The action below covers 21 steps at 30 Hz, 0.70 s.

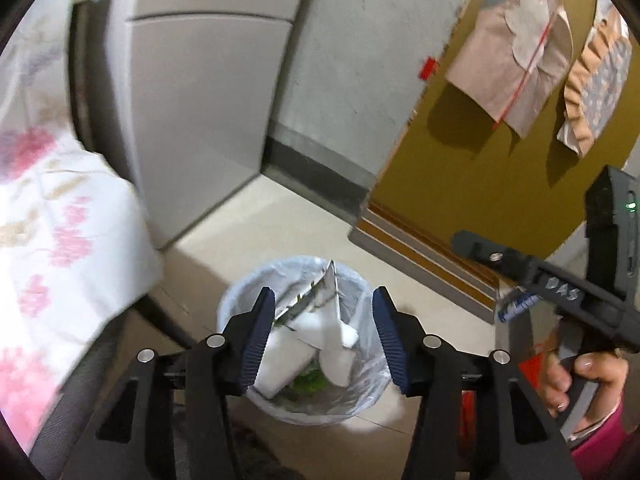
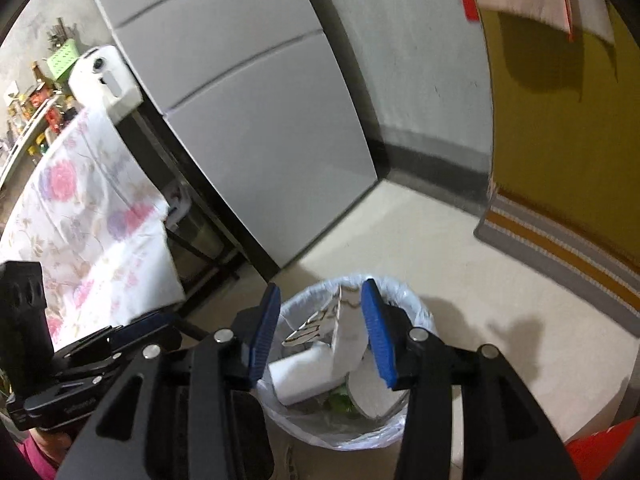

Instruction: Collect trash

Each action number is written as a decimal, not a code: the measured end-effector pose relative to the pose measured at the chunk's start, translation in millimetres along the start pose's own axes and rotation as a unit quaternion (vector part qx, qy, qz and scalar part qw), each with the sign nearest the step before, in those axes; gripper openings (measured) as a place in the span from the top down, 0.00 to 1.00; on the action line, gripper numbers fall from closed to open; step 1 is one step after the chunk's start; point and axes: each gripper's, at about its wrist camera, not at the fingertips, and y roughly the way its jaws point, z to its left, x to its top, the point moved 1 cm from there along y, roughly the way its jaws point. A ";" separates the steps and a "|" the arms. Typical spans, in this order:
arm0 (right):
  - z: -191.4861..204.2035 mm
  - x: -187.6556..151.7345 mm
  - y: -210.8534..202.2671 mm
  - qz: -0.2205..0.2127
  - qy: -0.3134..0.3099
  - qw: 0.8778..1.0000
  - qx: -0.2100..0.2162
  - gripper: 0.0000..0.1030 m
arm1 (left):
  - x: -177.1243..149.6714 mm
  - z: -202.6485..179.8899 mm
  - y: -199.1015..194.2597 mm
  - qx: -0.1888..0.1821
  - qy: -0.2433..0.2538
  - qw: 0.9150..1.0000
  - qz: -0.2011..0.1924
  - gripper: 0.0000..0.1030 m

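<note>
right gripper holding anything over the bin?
No. The right gripper is open, its blue fingers apart and empty above the lined trash bin.

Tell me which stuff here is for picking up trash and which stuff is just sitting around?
For the job:
- trash bin with its clear liner
- white paper trash inside it
- green scraps at the bottom
- left gripper, fingers open
- right gripper, fingers open

Just sitting around:
- gray fridge
- flowery cloth
- striped mat
- clothes hanging on the yellow door
</note>
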 end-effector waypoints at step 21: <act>107.1 -24.1 -83.7 -0.016 -0.135 0.990 -0.035 0.06 | -19.7 32.6 -129.6 0.179 -0.039 0.983 -0.019 0.14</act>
